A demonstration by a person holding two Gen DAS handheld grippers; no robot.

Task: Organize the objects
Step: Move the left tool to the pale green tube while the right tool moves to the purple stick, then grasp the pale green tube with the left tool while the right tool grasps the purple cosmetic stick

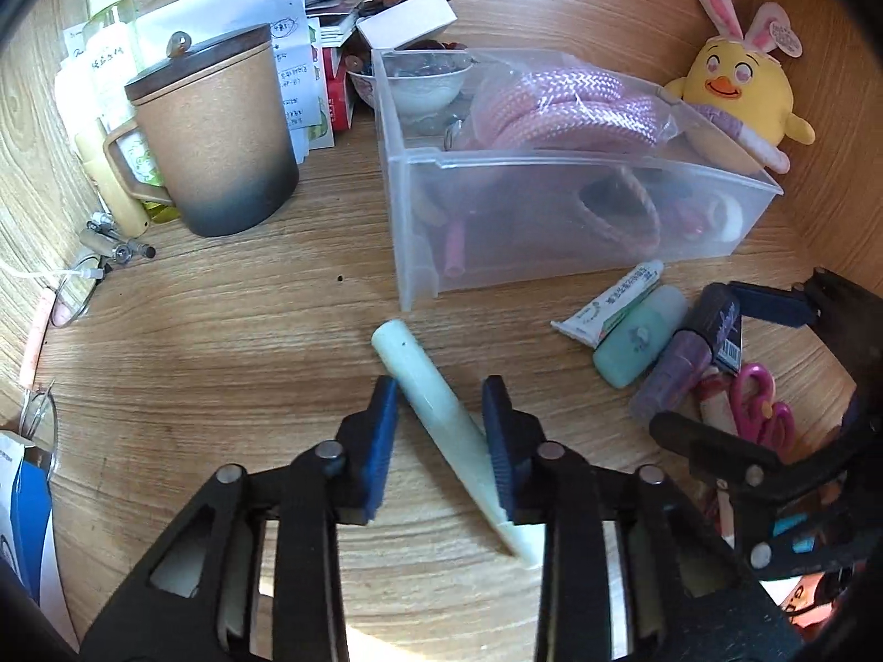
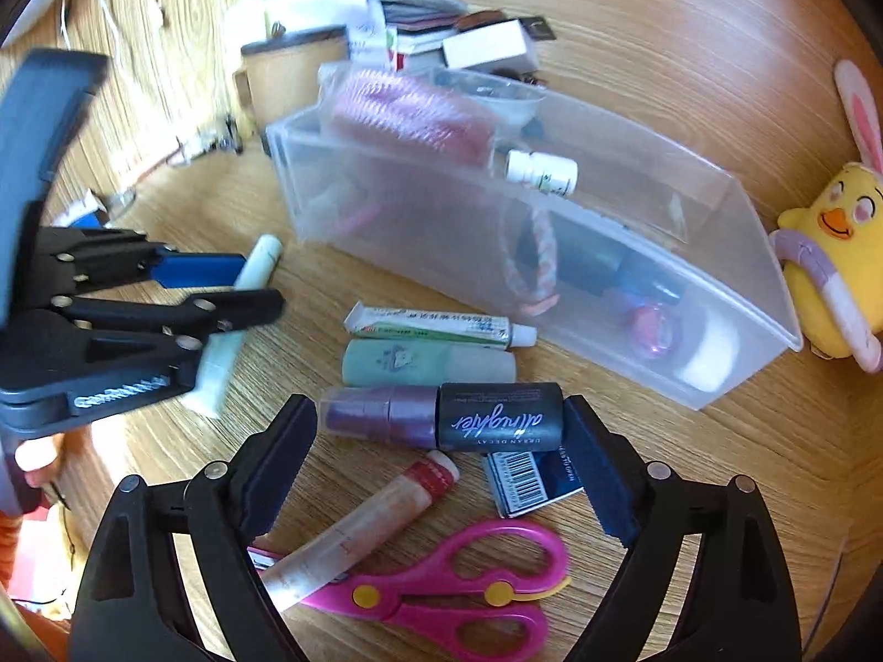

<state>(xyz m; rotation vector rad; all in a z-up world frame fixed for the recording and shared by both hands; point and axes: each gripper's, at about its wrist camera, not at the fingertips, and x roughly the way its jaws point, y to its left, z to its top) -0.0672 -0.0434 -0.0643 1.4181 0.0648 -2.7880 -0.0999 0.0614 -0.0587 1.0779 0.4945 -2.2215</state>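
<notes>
Wood-grain worktop point(image 1: 221, 331), cluttered along its far edge with papers, boxes and a lidded brown ceramic mug point(image 1: 221, 138), carries a clear plastic drawer bin point(image 1: 552, 209) already part-filled with a coil of pink rope point(image 1: 563, 105) and other small things. Directly ahead of the left hand-held gripper point(image 1: 441, 425), a pale green tapered tube point(image 1: 436, 414) lies slantwise on the wood, and the blue pads have drawn in narrow against its sides, so the tube appears gripped though it has not left the surface. The bin stands beyond the tube's far end, slightly to the right of that gripper.

To the right, the right hand-held gripper point(image 2: 441, 463) hangs with its jaws spread wide on either side of a purple bottle with a black cap point(image 2: 441, 419), holding nothing. Just past that bottle lie a mint-green squeeze bottle point(image 2: 425, 364) and a white ointment tube point(image 2: 436, 325); nearer the gripper are a translucent reddish tube point(image 2: 358, 529), a small dark carton with a barcode point(image 2: 530, 480) and pink-handled scissors point(image 2: 441, 590). A yellow plush chick with rabbit ears point(image 2: 828, 254) sits beyond the bin's right end.

The step in hand looks like the pickup of loose toiletries for the bin. Next, the left would need a straight lift, then a carry forward over the bin's near wall before letting go; the right would need to settle lower and close on the bottle.
</notes>
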